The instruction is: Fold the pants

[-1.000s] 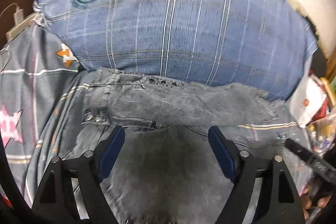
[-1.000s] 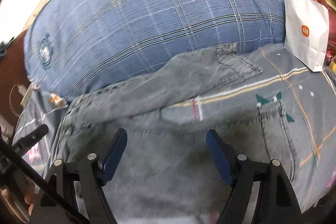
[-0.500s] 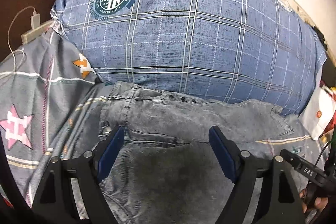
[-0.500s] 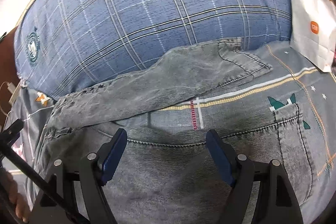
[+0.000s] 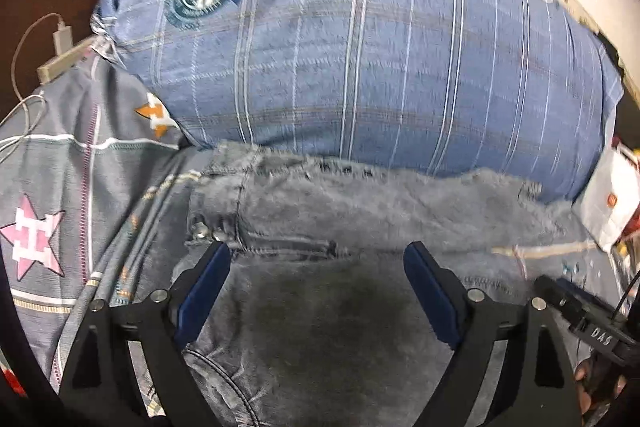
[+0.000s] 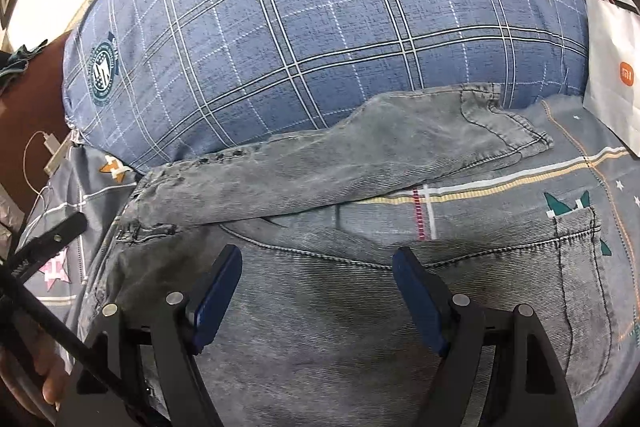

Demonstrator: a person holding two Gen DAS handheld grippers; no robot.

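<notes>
Both tongs, left gripper [image 5: 316,291] and right gripper [image 6: 318,287], gape wide, empty, pulled slightly back; grey washed-denim pants [image 6: 360,307] lie part-folded, leg toward 1 o'clock against blue plaid pillow [image 6: 320,27]. Next fold pending.

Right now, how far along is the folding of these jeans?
Early. Done: the gray jeans lie spread on the bedsheet, their waistband flopped back beside the blue plaid pillow. In hand: nothing; the left gripper and right gripper hover open over the denim. Left: grasping and making the folds.
</notes>
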